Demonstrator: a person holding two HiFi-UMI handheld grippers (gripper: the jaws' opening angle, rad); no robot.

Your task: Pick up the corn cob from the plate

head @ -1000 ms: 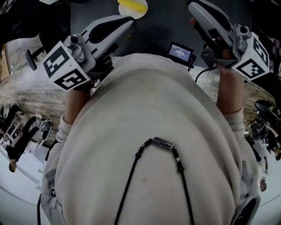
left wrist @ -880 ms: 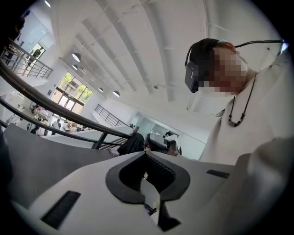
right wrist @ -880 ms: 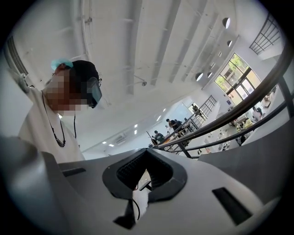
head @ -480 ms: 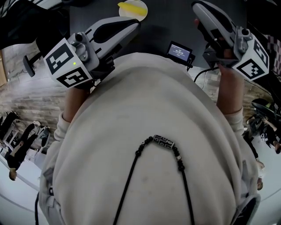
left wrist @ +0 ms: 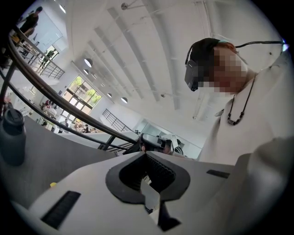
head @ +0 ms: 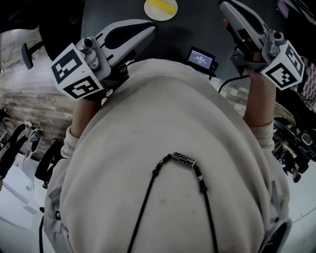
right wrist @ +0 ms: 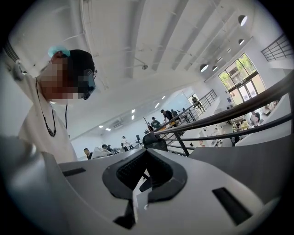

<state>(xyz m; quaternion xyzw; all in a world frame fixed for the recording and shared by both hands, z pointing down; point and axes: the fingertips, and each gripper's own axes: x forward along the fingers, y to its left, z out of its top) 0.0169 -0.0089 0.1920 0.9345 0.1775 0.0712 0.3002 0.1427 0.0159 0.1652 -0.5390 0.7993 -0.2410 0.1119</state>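
Note:
A yellow corn cob lies on a small white plate at the far top edge of the head view, on a dark table. My left gripper is held up by the chest, its tip short of the plate and to its lower left. Its jaws meet at the tip with nothing between them. My right gripper is raised to the right of the plate, well apart from it. Those jaws are also shut and empty. Neither gripper view shows the corn.
A small device with a lit screen stands on the table near my chest, its cable running off to the right. In the left gripper view a dark bottle stands on the table at the far left, with a dark railing behind.
In the head view the plate with the corn has shifted to the right. Both grippers have stayed shut and risen slightly near the chest.

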